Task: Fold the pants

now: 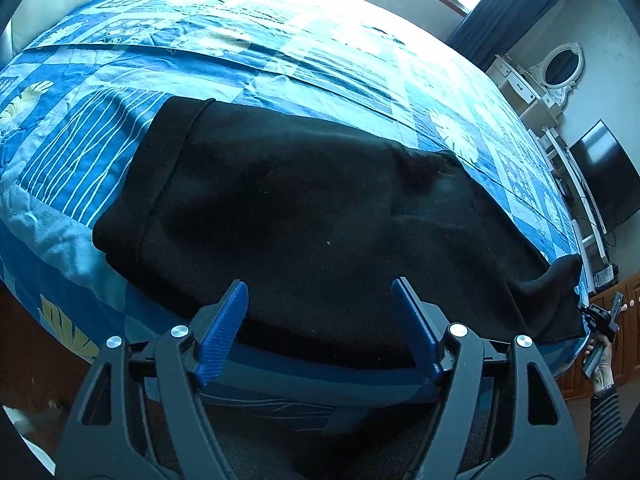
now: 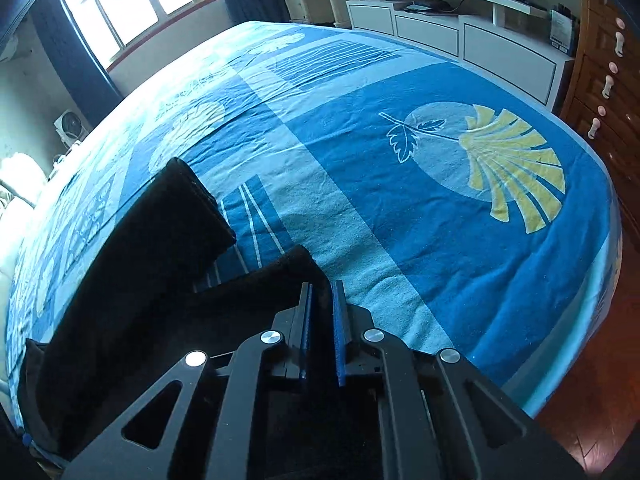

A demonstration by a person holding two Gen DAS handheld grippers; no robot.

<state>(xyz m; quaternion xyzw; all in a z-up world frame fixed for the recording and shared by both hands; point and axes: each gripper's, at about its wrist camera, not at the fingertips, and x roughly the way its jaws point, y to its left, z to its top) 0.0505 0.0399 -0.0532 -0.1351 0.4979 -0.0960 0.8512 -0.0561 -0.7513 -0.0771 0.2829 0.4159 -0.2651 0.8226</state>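
Pants [image 1: 304, 216], black, lie spread on a blue leaf-print bedspread [image 2: 400, 208] in a bedroom with a window [image 2: 132, 4] and white TV console [image 2: 460, 36]. The left gripper [image 1: 320, 296] gapes wide above them, empty. The right gripper [image 2: 322, 300] is nearly closed, seemingly holding nothing beside a leg cuff [image 2: 296, 268].

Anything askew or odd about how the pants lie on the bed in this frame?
Slightly. The black pants lie near the bed's edge with the two leg ends splayed apart, not stacked, and one end looks bunched up. No damage or spills show.
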